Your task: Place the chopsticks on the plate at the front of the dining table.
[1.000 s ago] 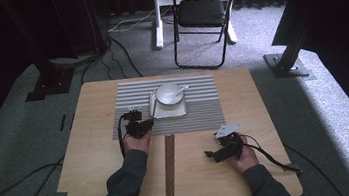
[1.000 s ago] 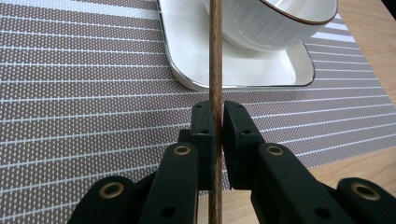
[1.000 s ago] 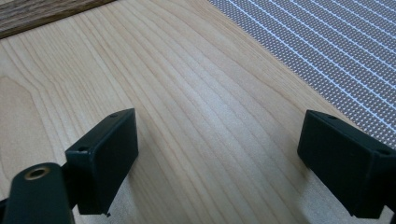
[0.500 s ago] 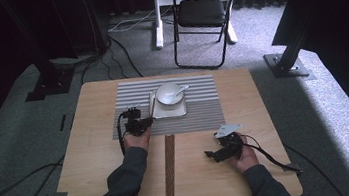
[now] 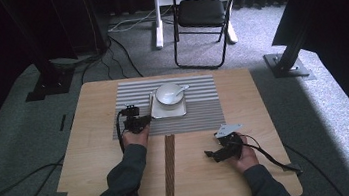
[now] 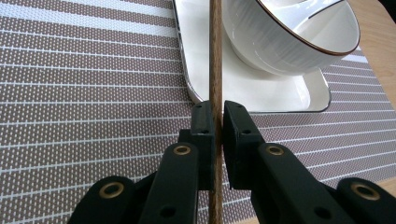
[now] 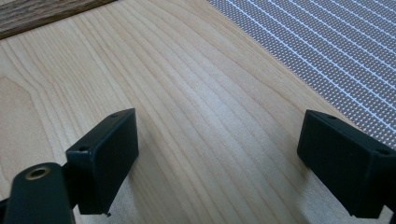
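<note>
My left gripper (image 6: 215, 114) is shut on a thin brown chopstick (image 6: 215, 56), which runs forward between the jaws along the left edge of a white square plate (image 6: 280, 95). A white bowl (image 6: 285, 42) with a dark rim stands on that plate. In the high view the left gripper (image 5: 138, 124) hovers over the striped placemat (image 5: 131, 90), just left of the plate (image 5: 156, 113). My right gripper (image 7: 222, 135) is open over bare wood with nothing between its fingers. In the high view it (image 5: 215, 153) sits at the table's front right.
A bundle of brown chopsticks (image 5: 169, 169) lies lengthwise on the wooden table (image 5: 95, 163) between the two hands. A spoon (image 5: 181, 89) rests in the bowl (image 5: 168, 93). A folding chair (image 5: 202, 14) and cables are on the carpet beyond the table.
</note>
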Demonstrator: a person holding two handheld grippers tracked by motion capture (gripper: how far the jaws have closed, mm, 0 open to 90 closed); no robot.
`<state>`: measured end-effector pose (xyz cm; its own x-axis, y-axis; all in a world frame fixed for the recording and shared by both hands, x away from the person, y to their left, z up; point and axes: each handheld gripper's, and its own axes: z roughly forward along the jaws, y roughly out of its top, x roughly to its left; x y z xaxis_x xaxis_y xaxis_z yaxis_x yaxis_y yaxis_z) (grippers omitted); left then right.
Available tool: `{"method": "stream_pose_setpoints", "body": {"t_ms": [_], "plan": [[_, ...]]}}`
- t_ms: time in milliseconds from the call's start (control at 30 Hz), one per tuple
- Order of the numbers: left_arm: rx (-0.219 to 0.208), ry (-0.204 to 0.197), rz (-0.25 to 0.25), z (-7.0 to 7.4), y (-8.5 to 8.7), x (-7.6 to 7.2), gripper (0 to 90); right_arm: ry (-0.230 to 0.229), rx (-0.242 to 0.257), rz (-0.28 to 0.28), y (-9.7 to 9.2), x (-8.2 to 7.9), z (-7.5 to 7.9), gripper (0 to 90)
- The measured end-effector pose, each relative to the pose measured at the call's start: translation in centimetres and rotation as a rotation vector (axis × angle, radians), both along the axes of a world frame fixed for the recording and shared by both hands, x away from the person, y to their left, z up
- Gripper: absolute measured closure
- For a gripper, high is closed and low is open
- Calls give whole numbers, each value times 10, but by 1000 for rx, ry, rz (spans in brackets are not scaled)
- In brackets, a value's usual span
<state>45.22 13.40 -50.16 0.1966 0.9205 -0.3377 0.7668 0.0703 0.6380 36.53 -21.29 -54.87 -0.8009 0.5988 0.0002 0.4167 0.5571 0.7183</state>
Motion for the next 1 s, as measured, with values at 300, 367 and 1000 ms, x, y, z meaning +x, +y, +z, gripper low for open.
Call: {"method": "stream_pose_setpoints", "body": {"t_ms": [300,367,1000], "plan": [[-12,5,7,0,-3,6,837,-1,0,-1,0,0,0,120],[-15,6,9,-1,-3,7,837,-2,1,-1,0,0,0,120],[-44,20,19,-5,-4,20,836,0,1,-3,0,0,0,120]]}}
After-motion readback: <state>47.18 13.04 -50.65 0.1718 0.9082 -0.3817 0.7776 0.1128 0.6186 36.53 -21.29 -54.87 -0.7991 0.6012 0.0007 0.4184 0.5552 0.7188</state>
